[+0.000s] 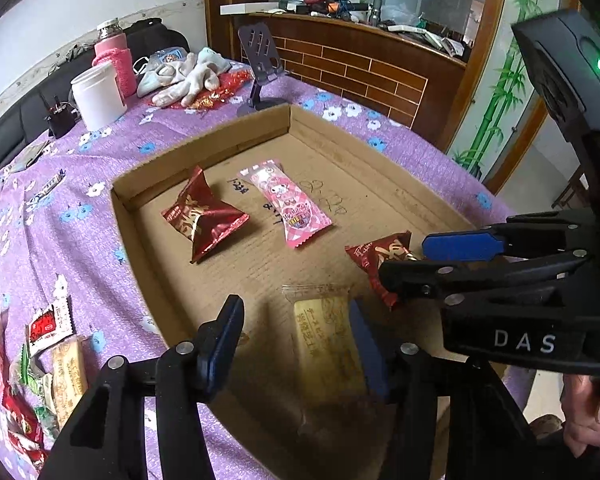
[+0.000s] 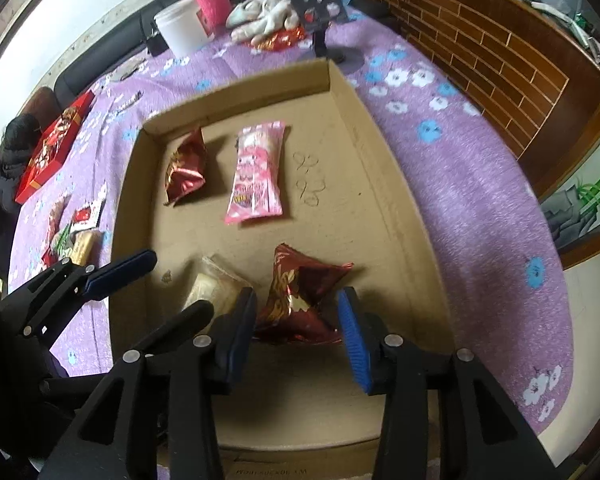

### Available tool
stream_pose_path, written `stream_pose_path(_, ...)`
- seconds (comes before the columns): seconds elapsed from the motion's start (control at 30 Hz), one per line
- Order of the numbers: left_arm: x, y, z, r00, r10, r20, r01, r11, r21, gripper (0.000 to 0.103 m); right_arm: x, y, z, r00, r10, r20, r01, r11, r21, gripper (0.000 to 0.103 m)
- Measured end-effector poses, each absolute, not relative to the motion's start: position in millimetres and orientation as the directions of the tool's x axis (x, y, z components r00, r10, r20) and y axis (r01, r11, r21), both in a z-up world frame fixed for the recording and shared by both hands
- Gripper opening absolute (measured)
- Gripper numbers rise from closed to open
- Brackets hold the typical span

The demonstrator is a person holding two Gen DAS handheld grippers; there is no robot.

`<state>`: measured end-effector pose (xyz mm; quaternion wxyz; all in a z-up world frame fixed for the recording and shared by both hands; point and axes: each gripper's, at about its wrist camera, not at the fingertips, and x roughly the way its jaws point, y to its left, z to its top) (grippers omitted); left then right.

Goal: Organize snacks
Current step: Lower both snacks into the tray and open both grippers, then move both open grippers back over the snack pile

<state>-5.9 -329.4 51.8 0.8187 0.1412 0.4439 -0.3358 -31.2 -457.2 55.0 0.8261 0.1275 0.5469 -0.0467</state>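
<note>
Your left tongs [image 1: 296, 344] straddle the tan biscuit packet [image 1: 328, 344], the right tongs [image 2: 296, 334] the red pouch [image 2: 300, 296]; both part-open, seemingly gripping nothing (packets resting in the cardboard tray [image 2: 380, 184]).

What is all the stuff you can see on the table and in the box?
cardboard tray: 1, brown, middle of the table
red snack packets: 2, dark red, in the tray, one far-left, one near
pink snack packet: 1, pink, in the tray, far side
biscuit pack: 1, clear and tan, in the tray, near
loose snacks: several, mixed colours, on the cloth left of the tray
red box: 1, red, far left
white cup: 1, white, back
gloves: white, back
tablecloth: 1, purple, flowered
left gripper: open, around the biscuit pack
right gripper: open, around a red packet
</note>
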Motion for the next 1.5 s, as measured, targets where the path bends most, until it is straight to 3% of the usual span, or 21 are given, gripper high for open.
stream_pose_path(0.4, -16, -299, 74, 0.421, -0.445, -0.79, 0.665, 0.744, -0.064, 0.057, -43, -447, 81, 0.479, 0.043, -0.877, 0.254, 0.949, 0.185, 0.042)
stream_pose_path(0.9, -13, -205, 85, 0.501, -0.4, -0.768, 0.544, 0.835, -0.081, 0.058, -29, -360, 90, 0.473, 0.106, -0.875, 0.118, 0.976, 0.182, 0.041)
stream_pose_path(1.2, -16, -113, 79, 0.543, -0.31, -0.78, 0.387, 0.917, -0.095, 0.058, -15, -286, 74, 0.401, 0.228, -0.887, -0.028, 0.971, 0.237, 0.041)
stream_pose_path(1.5, -26, 6, 59, 0.549, -0.17, -0.819, 0.125, 0.985, -0.12, 0.058, 12, -181, 56, 0.259, 0.395, -0.881, -0.285, 0.903, 0.321, 0.042)
